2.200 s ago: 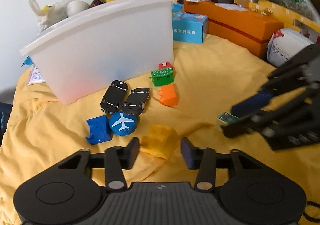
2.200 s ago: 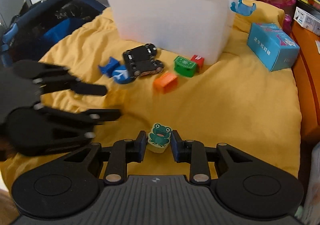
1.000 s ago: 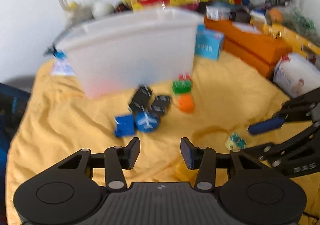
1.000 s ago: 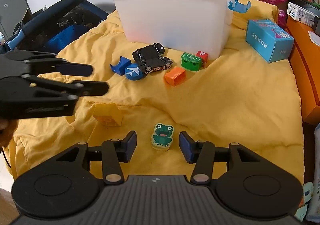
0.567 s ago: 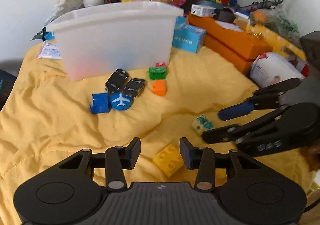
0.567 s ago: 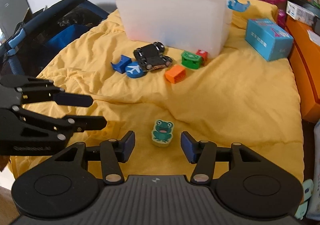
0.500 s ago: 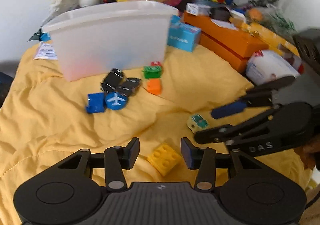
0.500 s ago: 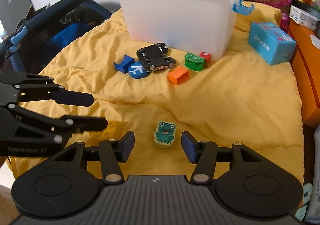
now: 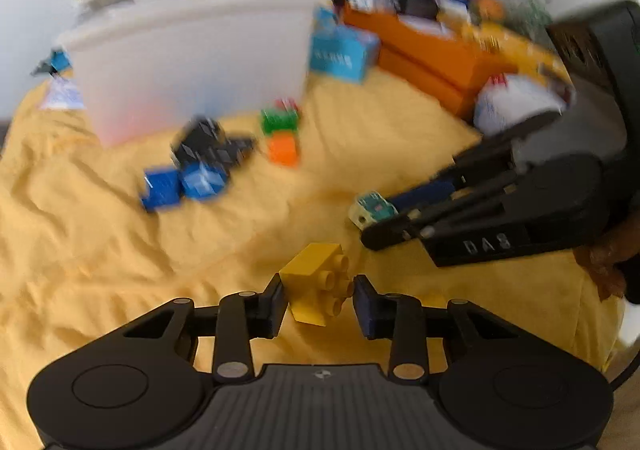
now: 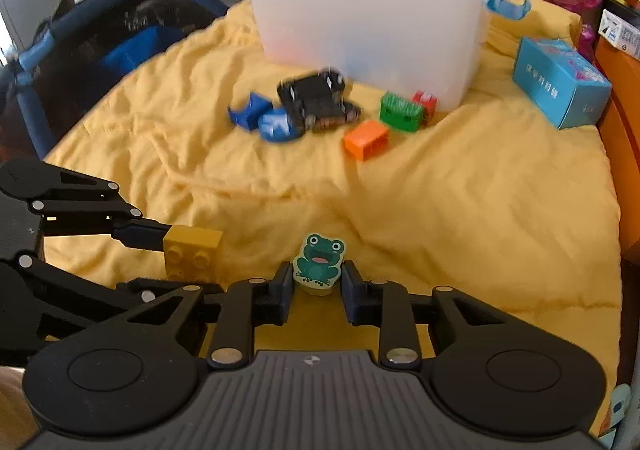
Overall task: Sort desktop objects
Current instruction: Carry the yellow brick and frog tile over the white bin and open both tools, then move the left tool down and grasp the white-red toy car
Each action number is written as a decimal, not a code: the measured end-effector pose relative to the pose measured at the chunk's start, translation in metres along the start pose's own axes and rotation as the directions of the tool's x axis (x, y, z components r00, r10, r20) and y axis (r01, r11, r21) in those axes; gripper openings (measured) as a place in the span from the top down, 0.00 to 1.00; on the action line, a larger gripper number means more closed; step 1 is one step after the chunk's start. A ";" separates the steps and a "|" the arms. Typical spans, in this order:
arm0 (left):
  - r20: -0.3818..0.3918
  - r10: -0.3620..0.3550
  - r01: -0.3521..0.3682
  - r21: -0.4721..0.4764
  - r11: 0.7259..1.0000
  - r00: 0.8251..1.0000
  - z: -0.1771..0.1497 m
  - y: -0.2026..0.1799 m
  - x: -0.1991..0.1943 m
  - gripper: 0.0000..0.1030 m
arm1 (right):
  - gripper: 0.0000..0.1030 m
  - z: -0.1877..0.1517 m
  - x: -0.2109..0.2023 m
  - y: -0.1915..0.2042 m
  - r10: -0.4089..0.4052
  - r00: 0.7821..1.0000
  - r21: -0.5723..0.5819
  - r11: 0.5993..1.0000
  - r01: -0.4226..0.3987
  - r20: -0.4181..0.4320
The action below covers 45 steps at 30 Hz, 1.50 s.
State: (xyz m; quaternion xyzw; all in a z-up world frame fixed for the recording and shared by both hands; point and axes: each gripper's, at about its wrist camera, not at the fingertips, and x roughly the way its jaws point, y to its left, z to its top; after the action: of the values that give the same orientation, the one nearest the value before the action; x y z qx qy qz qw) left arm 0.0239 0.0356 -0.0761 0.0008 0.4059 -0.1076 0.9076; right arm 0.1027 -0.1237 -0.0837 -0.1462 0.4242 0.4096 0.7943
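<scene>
- Left wrist view: my left gripper (image 9: 318,296) grips the yellow studded plastic brick (image 9: 317,288), tilted and lifted off the yellow cloth (image 9: 100,234).
- My right gripper (image 10: 316,284) clamps the flat green frog tile (image 10: 319,260).
- I'd carry both level, squeezing firmly, up over the white translucent plastic bin's (image 10: 368,14) rim before letting go, clear of the black toy cars (image 10: 316,98).

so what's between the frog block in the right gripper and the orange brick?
Only bare, wrinkled yellow cloth between the green frog block and the orange plastic brick, per the right wrist view.
</scene>
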 end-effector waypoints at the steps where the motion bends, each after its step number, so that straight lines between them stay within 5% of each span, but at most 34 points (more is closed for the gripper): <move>1: 0.025 -0.003 0.003 -0.022 1.000 1.000 0.008 0.006 -0.007 0.62 | 0.73 0.005 -0.005 0.000 -0.004 1.000 -0.010 1.000 0.004 0.017; 7: 0.216 -0.037 0.086 -0.222 0.971 0.976 0.078 0.062 -0.041 0.62 | 0.73 0.065 -0.042 -0.004 -0.054 0.981 -0.065 0.996 0.067 0.188; 11: 0.309 0.051 0.018 -0.215 0.976 0.950 0.136 0.088 -0.043 0.62 | 0.72 0.118 -0.047 -0.016 -0.118 0.948 -0.097 0.984 0.153 0.295; 16: 0.334 0.126 -0.068 -0.181 0.981 0.934 0.192 0.100 -0.016 0.62 | 0.72 0.168 -0.027 -0.040 -0.167 0.938 -0.053 0.980 0.191 0.305; 20: 0.269 0.194 -0.148 -0.180 0.972 0.943 0.211 0.110 0.015 0.60 | 0.63 0.185 -0.009 -0.050 -0.206 0.935 -0.019 0.975 0.221 0.290; 25: 0.302 0.204 -0.164 -0.152 0.975 0.931 0.192 0.100 -0.008 0.43 | 0.59 0.175 -0.018 -0.052 -0.192 0.933 -0.016 0.978 0.207 0.304; 28: 0.329 0.203 -0.174 -0.117 0.978 0.922 0.170 0.089 -0.026 0.43 | 0.59 0.162 -0.031 -0.046 -0.163 0.932 -0.048 0.981 0.188 0.324; 33: 0.254 0.211 -0.199 -0.074 0.977 0.944 0.117 0.073 -0.028 0.43 | 0.59 0.131 -0.044 -0.031 -0.098 0.951 -0.134 0.981 0.142 0.293; 39: 0.090 0.217 -0.218 0.005 0.976 0.972 0.057 0.052 0.000 0.43 | 0.59 0.066 -0.034 -0.009 -0.059 0.985 -0.135 0.988 0.081 0.160; 45: 0.070 0.226 -0.234 0.157 0.959 0.972 0.066 0.030 0.031 0.44 | 0.59 0.013 -0.016 -0.004 -0.032 0.999 -0.013 0.999 0.032 0.026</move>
State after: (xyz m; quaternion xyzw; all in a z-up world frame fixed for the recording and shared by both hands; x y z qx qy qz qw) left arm 0.0982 0.0525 -0.0574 0.1200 0.3695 -0.0344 0.9208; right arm 0.1083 -0.1265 -0.0638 -0.1528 0.4088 0.4015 0.8052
